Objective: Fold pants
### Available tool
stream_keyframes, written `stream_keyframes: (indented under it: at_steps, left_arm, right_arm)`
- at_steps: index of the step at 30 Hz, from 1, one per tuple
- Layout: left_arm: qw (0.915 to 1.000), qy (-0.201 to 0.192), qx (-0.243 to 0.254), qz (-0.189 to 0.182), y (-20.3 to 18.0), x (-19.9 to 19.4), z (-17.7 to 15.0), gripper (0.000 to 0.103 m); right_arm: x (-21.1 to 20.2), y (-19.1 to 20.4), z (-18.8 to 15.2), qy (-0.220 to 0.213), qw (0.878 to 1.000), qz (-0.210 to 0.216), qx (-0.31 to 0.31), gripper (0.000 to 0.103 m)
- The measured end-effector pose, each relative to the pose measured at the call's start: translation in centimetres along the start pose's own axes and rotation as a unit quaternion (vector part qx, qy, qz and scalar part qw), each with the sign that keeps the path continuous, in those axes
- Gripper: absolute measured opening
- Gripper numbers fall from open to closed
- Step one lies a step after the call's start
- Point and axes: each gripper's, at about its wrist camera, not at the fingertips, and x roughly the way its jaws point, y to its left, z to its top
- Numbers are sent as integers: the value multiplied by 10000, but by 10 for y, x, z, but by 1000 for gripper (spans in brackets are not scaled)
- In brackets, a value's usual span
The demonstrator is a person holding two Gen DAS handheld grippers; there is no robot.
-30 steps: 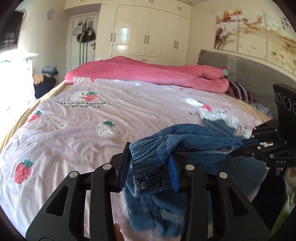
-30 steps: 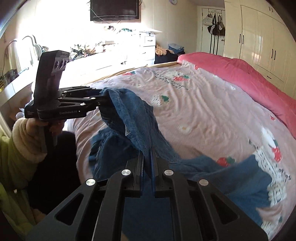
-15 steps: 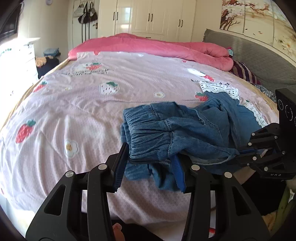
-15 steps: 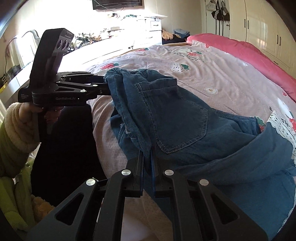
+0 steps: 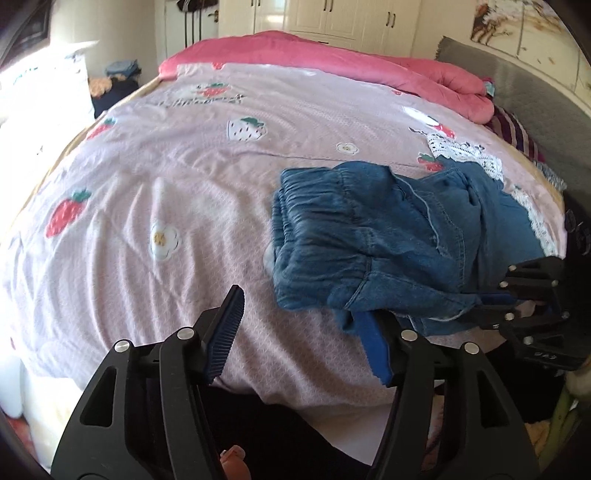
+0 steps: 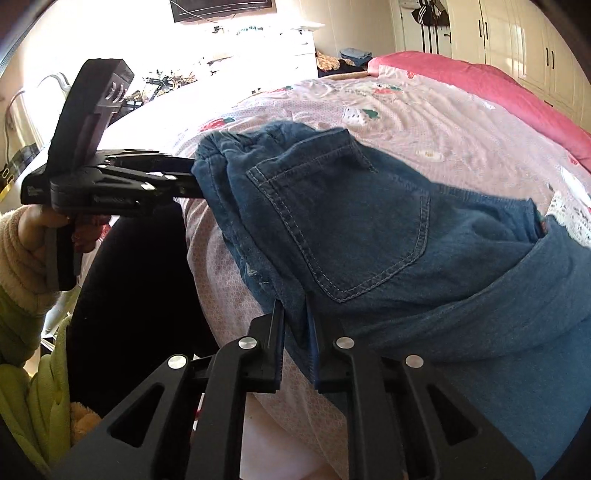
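Observation:
The blue denim pants [image 5: 373, 240] lie on the pink strawberry bedspread [image 5: 184, 192] near its front edge, waistband toward the left. My left gripper [image 5: 299, 332] is open; the waistband hem lies over its right finger only. My right gripper [image 6: 295, 314] is shut on the pants [image 6: 351, 221] at the waistband edge below the back pocket. In the left wrist view the right gripper [image 5: 491, 306] sits at the right, closed on the cloth. In the right wrist view the left gripper [image 6: 184, 177] sits at the waistband's far end.
A rolled pink quilt [image 5: 332, 62] lies across the far side of the bed. A grey headboard [image 5: 517, 99] is on the right, white wardrobes [image 5: 332, 14] behind. A white desk with clutter and a TV [image 6: 221, 7] stand to the left of the bed.
The pants were lowered from the air onto the bedspread. My left gripper has opened and let go of the waistband. My right gripper stays shut on the cloth.

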Motion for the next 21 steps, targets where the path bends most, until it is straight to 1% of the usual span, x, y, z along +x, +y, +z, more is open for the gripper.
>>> stream_keyframes:
  at_steps: [3,7,10,13,14,16,17,19,21]
  left_arm:
    - [10000,68,-25,50,0,-1,-5,54]
    - [9999,81,-18,62,0,-13,-10,54]
    - [9995,1,-2,311,2,-23,-11,54]
    - [9985,-14,-346,430,16,-32,-11,54]
    - [9978,-106,-499,420,20,-38,-8,54]
    - [9969,-382,-644,255,19,-50,4,54]
    - [9968,-489,-621,140,15,-54,11,54]
    - [9969,-627,-474,-54,-2,-55,29,54]
    - [9970,-626,-349,-285,-21,-48,42,54]
  right_arm:
    - [4,-8,-2,25,9996,132,246,12]
    - [2,-5,-2,-9,9998,98,152,12]
    - [3,-6,-2,-12,9998,108,172,13]
    - [2,-7,-3,-37,9997,146,204,15]
    - [2,-6,-3,-48,9997,164,173,16]
    - [2,-3,-4,-57,9997,178,139,23]
    - [2,-1,-4,-59,9997,188,117,25]
    - [1,1,-5,-66,9998,184,70,28]
    - [-1,2,-6,-74,9997,202,65,28]
